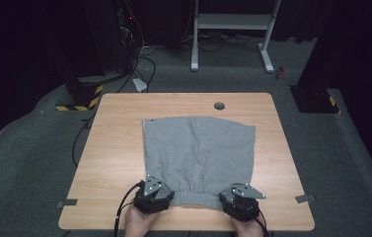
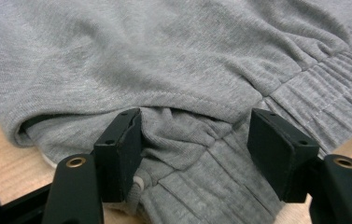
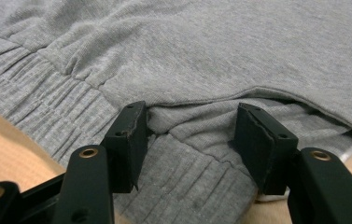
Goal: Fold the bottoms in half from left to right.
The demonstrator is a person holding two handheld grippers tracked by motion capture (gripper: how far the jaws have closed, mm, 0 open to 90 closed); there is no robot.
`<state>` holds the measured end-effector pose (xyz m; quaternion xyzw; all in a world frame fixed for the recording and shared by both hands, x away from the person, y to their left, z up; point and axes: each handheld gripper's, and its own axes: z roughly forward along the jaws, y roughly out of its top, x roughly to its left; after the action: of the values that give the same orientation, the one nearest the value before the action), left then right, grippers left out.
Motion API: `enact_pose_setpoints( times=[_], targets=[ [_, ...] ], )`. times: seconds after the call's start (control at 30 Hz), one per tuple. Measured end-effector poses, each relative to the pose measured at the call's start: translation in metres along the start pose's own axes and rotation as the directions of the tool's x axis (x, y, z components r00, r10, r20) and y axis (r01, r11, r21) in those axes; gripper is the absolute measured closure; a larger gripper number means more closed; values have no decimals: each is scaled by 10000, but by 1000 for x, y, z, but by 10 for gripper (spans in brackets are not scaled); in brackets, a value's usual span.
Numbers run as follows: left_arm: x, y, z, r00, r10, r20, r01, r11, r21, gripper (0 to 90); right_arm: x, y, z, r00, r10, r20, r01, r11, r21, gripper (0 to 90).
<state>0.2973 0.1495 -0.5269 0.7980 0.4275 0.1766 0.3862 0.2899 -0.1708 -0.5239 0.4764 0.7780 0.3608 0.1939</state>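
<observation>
**Two hand-held grippers at the waistband of one grey garment**

Item 1: grey jersey garment (image 1: 198,158) with a gathered elastic waistband (image 1: 193,197), apparently shorts, spread flat on the light wooden desk (image 1: 114,148). It lies a little toward the near edge, the waistband running parallel to that edge and the rest of the cloth stretching toward the far edge. A pocket-like opening shows at each waistband corner.

Item 2: left hand-held gripper (image 1: 161,195), black, at the near-left corner of the garment. In the left gripper view its jaws stand apart astride the waistband corner (image 2: 187,154); the pads flank the cloth but are not pressed shut on it.

Item 3: right hand-held gripper (image 1: 233,197), black, at the near-right corner. In the right gripper view its jaws likewise stand open around the bunched corner (image 3: 192,135), nothing clamped.

Relation for the coming move: the garment lies directly ahead of both hand-held grippers, away from the person. The waistband's long axis runs left to right between them, one end within each pair of jaws. Each is equally near its own corner, so closing both should secure the waistband.
</observation>
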Motion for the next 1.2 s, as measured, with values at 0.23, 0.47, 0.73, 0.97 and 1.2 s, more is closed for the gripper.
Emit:
enact_pose_setpoints(
  times=[0.23,0.47,0.73,0.97,1.2],
  targets=[
    [-8,-4,-5,9999,52,135,-53,10000,54,355,-1,-5,-8,9997,-178,-167,181,9997,168,440],
    [-12,-5,-8,9996,103,275,-109,9997,199,355,-1,-7,-12,9997,-124,-190,128,9996,259,439],
    [-7,-2,-15,9940,-358,1031,317,9987,407,355,-7,-2,-19,9987,5,-516,0,10000,91,473],
    [4,15,-27,9901,-525,1302,553,9983,-179,356,1,12,-32,9972,-177,-727,111,9958,-905,473],
    [23,30,-22,9872,-979,1262,994,9950,-60,356,18,30,-16,9883,-631,-1390,496,9939,-982,459]
  ],
)
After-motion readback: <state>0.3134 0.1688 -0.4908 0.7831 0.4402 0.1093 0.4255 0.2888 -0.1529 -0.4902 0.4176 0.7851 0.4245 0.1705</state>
